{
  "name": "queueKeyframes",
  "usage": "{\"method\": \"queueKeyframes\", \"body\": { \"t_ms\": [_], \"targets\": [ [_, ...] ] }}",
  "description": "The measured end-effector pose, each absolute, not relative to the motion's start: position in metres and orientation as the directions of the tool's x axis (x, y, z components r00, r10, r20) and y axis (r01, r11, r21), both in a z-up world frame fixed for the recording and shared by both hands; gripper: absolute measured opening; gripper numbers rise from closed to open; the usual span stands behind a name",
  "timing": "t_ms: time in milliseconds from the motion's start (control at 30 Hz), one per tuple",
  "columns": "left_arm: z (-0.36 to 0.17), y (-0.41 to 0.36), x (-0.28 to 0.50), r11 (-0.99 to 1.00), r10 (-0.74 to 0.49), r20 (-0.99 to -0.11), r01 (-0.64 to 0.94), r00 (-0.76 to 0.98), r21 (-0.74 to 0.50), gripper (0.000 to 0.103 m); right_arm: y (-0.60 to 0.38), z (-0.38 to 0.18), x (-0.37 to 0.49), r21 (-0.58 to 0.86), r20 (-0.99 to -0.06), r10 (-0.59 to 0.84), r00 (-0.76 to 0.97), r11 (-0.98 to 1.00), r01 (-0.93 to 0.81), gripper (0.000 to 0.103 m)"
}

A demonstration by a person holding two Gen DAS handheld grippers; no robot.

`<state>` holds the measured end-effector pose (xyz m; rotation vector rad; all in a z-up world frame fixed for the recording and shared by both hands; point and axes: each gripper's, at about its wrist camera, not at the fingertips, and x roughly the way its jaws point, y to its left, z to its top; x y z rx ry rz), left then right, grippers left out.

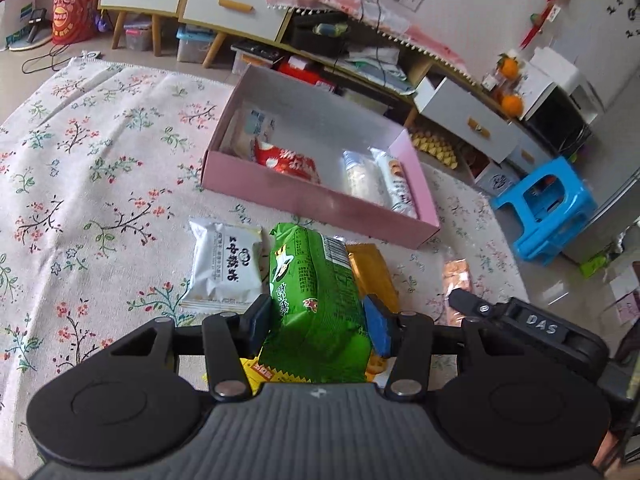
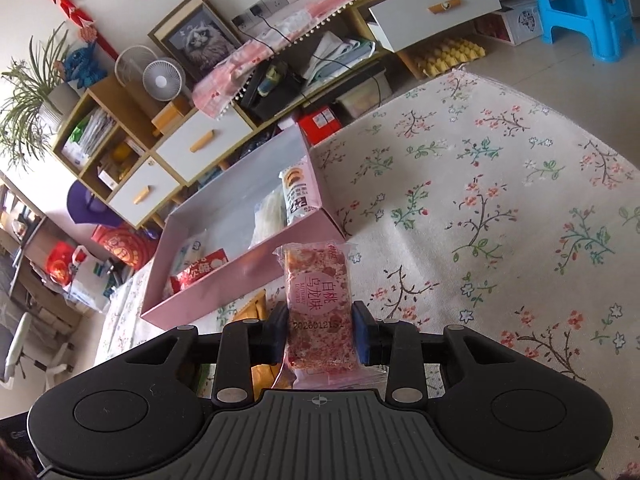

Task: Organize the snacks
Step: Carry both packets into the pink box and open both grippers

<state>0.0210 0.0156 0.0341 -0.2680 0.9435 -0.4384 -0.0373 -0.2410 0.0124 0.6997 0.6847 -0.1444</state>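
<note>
A: What is seen in the left wrist view?

B: The left gripper [image 1: 318,326] is closed on a green snack bag [image 1: 316,300]; both pads are pressed into its sides. The bag's long axis runs straight out from the tongs, toward 12 o'clock. The pink box [image 1: 320,200] lies beyond it at about 12 o'clock, near but not touching, with its long side set crosswise and slanting toward 4 o'clock. 4 packets are already counted inside: 2 at the box's left end, 2 at its right. A bare stretch of floor is left between them, almost dead ahead.

A: And what is left on the floral cloth [image 1: 80,200]?

B: A white packet [image 1: 224,268] at 11 o'clock of the tongs and an orange packet [image 1: 372,272] at 1 o'clock, both just beside the green bag. The right gripper is glimpsed at 3 o'clock.

A: The right wrist view?

B: The right gripper [image 2: 320,338] is closed on a pink speckled bar [image 2: 318,308], held at its sides. The bar's long axis also points out along the fingers, toward 12 o'clock. The pink box [image 2: 224,284] is found at 10 to 11 o'clock here, its near wall close to the bar's far end.

A: Which hand is nearer?

B: It cannot be settled firmly. The left is judged better lined up: the gap is directly ahead, whereas a swing leftward would be needed by the right.
</note>
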Motion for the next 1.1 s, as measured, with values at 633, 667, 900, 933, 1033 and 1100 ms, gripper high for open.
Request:
{"method": "queueKeyframes", "body": {
  "t_ms": [633, 667, 900, 933, 1033, 1100],
  "targets": [
    [0.050, 0.029, 0.040, 0.903, -0.428, -0.681, 0.269, 0.594, -0.334, 0.046, -0.250, 0.019, -0.031, 0.589, -0.600, 0.108, 0.792, 0.730, 0.347, 0.032],
    [0.051, 0.028, 0.044, 0.902, -0.431, -0.677, 0.276, 0.597, -0.331, 0.046, -0.251, 0.021, -0.029, 0.594, -0.595, 0.109, 0.796, 0.727, 0.344, 0.032],
    [0.065, 0.012, 0.084, 0.892, -0.452, -0.628, 0.308, 0.633, -0.332, 0.046, -0.244, 0.035, 0.007, 0.556, -0.590, 0.108, 0.800, 0.773, 0.305, 0.032],
    [0.066, 0.008, 0.091, 0.895, -0.446, -0.627, 0.310, 0.638, -0.321, 0.046, -0.240, 0.037, 0.014, 0.545, -0.592, 0.108, 0.799, 0.783, 0.298, 0.032],
    [0.065, -0.004, 0.111, 0.897, -0.442, -0.619, 0.321, 0.649, -0.304, 0.046, -0.230, 0.044, 0.038, 0.521, -0.590, 0.110, 0.800, 0.808, 0.273, 0.032],
    [0.060, -0.009, 0.120, 0.896, -0.445, -0.616, 0.327, 0.650, -0.301, 0.046, -0.223, 0.047, 0.055, 0.499, -0.594, 0.107, 0.798, 0.827, 0.260, 0.033]
  ]
}}
